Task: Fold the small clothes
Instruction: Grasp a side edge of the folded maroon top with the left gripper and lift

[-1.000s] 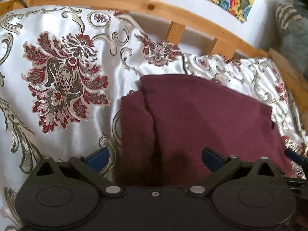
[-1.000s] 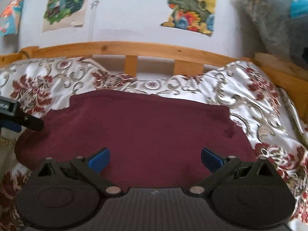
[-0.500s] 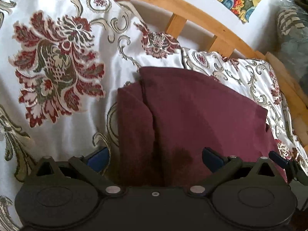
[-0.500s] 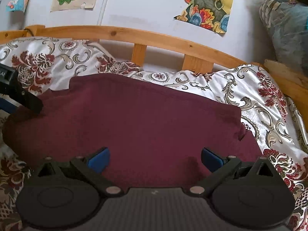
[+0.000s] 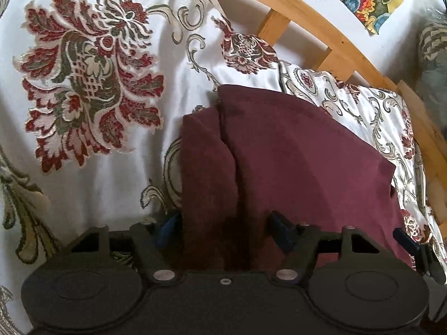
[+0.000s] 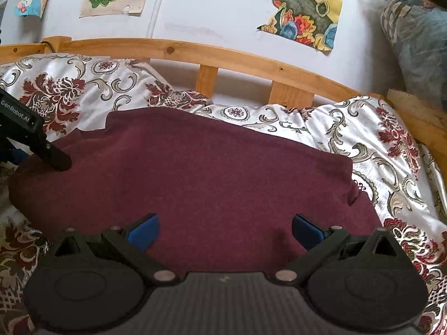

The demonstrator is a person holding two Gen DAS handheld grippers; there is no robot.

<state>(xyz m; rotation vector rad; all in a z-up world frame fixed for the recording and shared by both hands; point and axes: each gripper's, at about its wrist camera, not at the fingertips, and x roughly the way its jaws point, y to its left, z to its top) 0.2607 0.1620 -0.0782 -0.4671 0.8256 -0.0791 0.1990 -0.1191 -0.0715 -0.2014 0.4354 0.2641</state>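
Note:
A maroon garment (image 5: 293, 162) lies folded flat on a floral bedspread (image 5: 83, 83); it also shows in the right wrist view (image 6: 209, 173). My left gripper (image 5: 226, 230) is open, its fingers straddling the garment's near left corner, where a folded strip lies along the left side. My right gripper (image 6: 225, 230) is open and empty over the garment's near edge. The left gripper's finger (image 6: 53, 156) touches the garment's left end in the right wrist view. The right gripper's tip (image 5: 408, 241) shows at the garment's right edge.
A wooden bed rail (image 6: 237, 61) runs behind the bedspread (image 6: 377, 145), with a white wall and colourful pictures (image 6: 304, 8) above. A bundled patterned bag (image 6: 419, 36) sits at the far right.
Both grippers have moved lower and closer to the garment. The left gripper's fingers have closed in somewhat around the near left corner.

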